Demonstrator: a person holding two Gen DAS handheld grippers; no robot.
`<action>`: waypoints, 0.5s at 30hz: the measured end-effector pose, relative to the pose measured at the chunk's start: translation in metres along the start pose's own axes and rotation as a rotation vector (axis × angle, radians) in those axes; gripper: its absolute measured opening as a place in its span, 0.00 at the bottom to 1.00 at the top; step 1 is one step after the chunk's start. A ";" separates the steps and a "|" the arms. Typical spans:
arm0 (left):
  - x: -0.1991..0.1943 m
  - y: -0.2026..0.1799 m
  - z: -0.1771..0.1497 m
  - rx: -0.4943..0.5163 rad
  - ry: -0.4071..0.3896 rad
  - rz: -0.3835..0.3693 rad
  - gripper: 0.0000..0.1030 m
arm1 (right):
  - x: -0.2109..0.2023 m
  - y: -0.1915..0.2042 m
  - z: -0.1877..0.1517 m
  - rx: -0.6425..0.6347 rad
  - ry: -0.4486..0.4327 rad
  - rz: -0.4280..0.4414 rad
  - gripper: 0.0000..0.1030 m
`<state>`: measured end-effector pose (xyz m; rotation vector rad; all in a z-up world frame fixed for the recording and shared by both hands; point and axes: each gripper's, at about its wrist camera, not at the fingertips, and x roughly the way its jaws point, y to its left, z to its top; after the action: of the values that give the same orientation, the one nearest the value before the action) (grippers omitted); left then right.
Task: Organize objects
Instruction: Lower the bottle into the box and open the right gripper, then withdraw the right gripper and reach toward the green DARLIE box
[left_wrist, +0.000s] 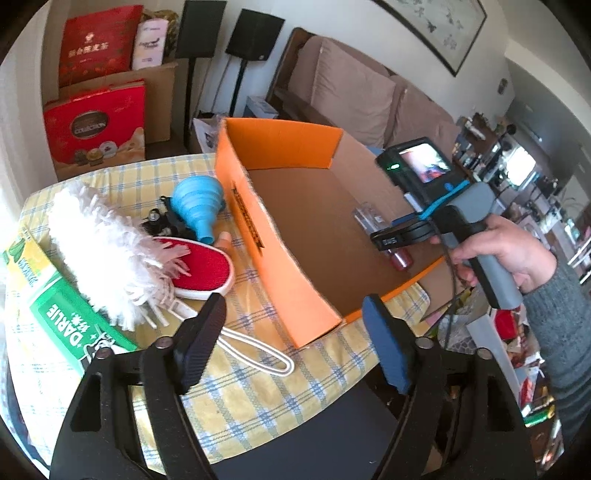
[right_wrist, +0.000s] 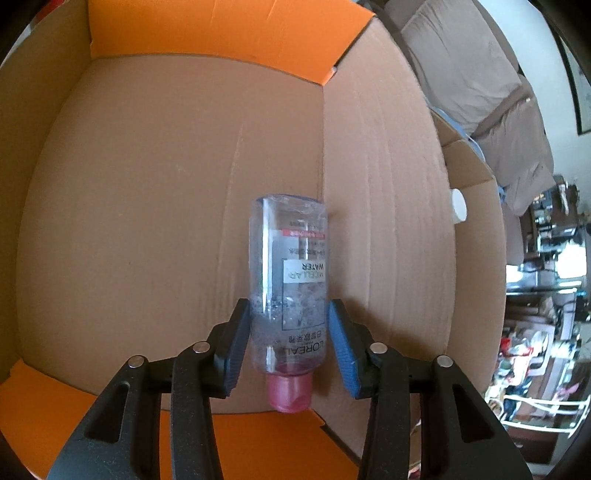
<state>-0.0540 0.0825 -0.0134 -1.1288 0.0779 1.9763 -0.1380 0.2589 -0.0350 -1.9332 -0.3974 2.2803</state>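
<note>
Table (left_wrist: 236, 391) under yellow plaid cloth carries orange box (left_wrist: 280, 280); left of it lie blue funnel (left_wrist: 195, 206), white duster (left_wrist: 103, 251), red brush (left_wrist: 203, 269), green Darlie carton (left_wrist: 62, 314). Nothing blocks box interior. Left gripper (left_wrist: 291, 347) spread wide, empty, above cloth. Right gripper (right_wrist: 288, 347) inside box, pads flanking clear bottle (right_wrist: 291, 280); left pad touching, right pad contact unclear. Bottle lies on box floor beside right wall, long axis away from camera, pink cap (right_wrist: 290, 391) toward gripper.

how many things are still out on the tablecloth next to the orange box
5: white duster, red brush, blue funnel, a black item behind it, green Darlie box at the left edge. More may be hidden underneath.
</note>
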 end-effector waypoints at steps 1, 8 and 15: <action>-0.002 0.003 0.000 -0.007 -0.004 0.003 0.77 | -0.004 -0.001 -0.004 0.008 -0.024 0.007 0.42; -0.027 0.035 0.001 -0.061 -0.051 0.099 0.89 | -0.073 0.013 0.002 0.043 -0.228 0.183 0.49; -0.055 0.067 -0.008 -0.078 -0.093 0.208 0.98 | -0.112 0.039 0.005 -0.002 -0.378 0.357 0.63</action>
<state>-0.0809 0.0006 0.0004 -1.1145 0.0719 2.2304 -0.1204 0.1920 0.0608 -1.6787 -0.0891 2.8824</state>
